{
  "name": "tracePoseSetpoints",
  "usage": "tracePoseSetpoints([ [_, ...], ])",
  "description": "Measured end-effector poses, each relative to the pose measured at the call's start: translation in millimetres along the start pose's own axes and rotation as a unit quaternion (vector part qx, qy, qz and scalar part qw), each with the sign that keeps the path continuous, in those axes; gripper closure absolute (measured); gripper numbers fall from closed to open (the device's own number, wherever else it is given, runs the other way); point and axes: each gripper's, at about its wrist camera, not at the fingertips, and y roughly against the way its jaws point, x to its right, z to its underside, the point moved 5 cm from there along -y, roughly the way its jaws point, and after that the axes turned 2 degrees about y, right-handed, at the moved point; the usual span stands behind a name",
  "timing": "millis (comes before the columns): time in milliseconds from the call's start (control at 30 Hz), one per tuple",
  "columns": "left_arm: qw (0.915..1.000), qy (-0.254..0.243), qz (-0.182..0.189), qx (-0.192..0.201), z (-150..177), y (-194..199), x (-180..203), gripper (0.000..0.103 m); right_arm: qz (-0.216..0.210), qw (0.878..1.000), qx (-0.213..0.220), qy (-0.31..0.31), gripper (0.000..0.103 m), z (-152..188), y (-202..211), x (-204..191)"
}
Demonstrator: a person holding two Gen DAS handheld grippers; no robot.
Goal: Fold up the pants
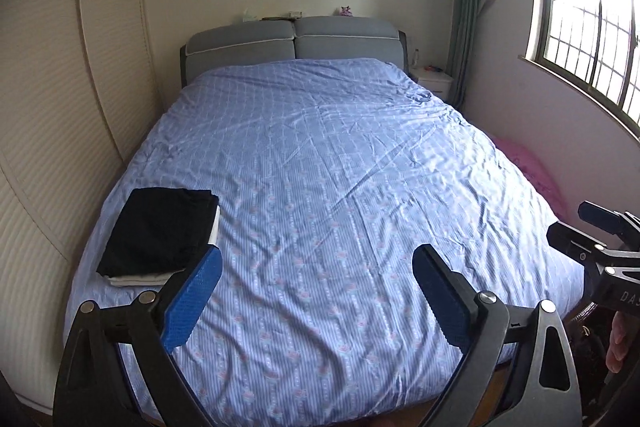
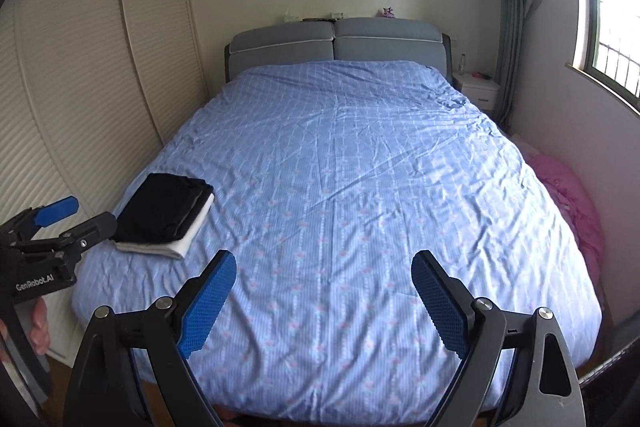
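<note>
Bedroom, blue-covered bed [image 2: 340, 167]: folded black pants [image 1: 158, 231] stacked on white cloth [image 2: 188, 243] at near-left corner, likely finished; left gripper [image 1: 316, 291] and right gripper [image 2: 324, 295] above bed foot, jaws wide, holding nothing.

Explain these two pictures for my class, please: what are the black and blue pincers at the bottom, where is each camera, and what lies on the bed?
A person holds a two-finger claw in each hand; no robot arm is involved. Each claw carries a camera looking forward along its fingers. One picture comes from the left claw, the other from the right claw. Both are open and hold nothing. They hover over the bed with its blue cover. On its near left part lie the folded black pants, resting on a folded white cloth.
</note>
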Motion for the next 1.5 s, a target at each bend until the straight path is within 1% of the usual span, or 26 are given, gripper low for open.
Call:
tracePoseSetpoints([
  [167,0.9999,-0.009,0.011,0.006,-1,13,25,0.006,-0.003,1.000,0.011,-0.009,0.013,3,21,21],
  [300,0.9997,-0.014,0.014,0.012,-3,22,36,0.005,-0.005,1.000,0.022,-0.015,0.013,3,31,29],
  [400,0.9997,-0.012,0.014,0.018,-3,27,39,0.002,-0.008,0.999,0.027,-0.019,0.013,4,37,33],
  [567,0.9994,-0.012,0.011,0.029,-3,34,43,0.000,-0.007,0.999,0.032,-0.018,0.013,7,44,35],
  [700,0.9994,-0.015,0.015,0.028,0,36,48,0.000,-0.005,0.999,0.034,-0.017,0.013,9,51,37],
  [1000,0.9987,-0.005,0.040,0.030,4,46,55,0.000,-0.003,0.999,0.037,-0.016,0.013,10,60,38],
  [1500,0.9989,0.007,0.037,0.027,9,53,57,0.000,-0.002,0.999,0.044,-0.023,0.013,13,68,43],
])
